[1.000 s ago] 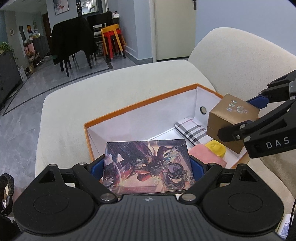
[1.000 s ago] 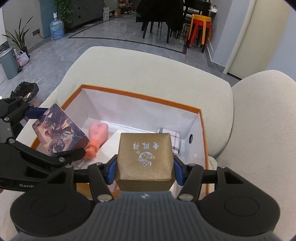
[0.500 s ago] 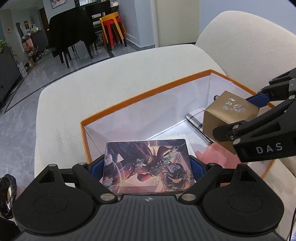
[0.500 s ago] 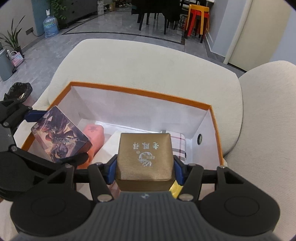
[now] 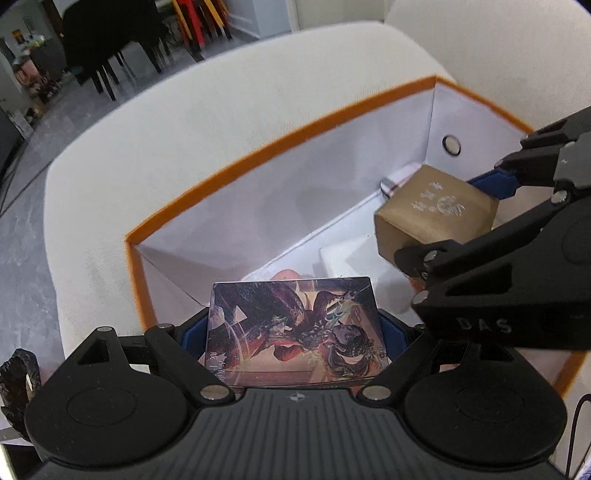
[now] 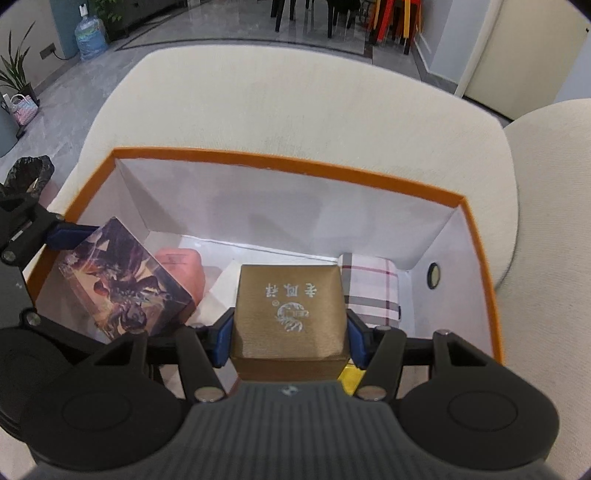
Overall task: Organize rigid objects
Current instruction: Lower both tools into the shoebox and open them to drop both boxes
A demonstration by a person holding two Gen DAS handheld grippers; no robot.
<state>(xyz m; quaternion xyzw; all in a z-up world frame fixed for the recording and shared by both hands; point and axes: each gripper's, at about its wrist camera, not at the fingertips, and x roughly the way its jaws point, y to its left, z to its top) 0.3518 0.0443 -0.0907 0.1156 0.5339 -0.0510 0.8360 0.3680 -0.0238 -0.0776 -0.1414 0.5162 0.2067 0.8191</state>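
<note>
An orange-rimmed white box (image 5: pixel 280 133) (image 6: pixel 280 166) sits on a cream sofa. My left gripper (image 5: pixel 295 328) is shut on a flat box with dark fantasy artwork (image 5: pixel 295 328) (image 6: pixel 125 288), held over the near left part of the white box. My right gripper (image 6: pixel 290 332) is shut on a gold cube-shaped box with silver characters (image 6: pixel 290 306) (image 5: pixel 432 214), its blue pads pressing both sides, above the right half of the white box. Both point steeply down into it.
Inside the white box lie a salmon-pink bottle (image 6: pixel 181 266), a plaid case (image 6: pixel 369 291), a white item (image 5: pixel 347 254) and a yellow piece (image 6: pixel 351 376). Sofa cushions (image 6: pixel 295 103) surround the box. Chairs and coloured stools (image 6: pixel 388 22) stand on the grey floor beyond.
Both grippers have sunk toward and into the white box with their boxes still held. The views tilt further down, so the box fills more of each frame.
</note>
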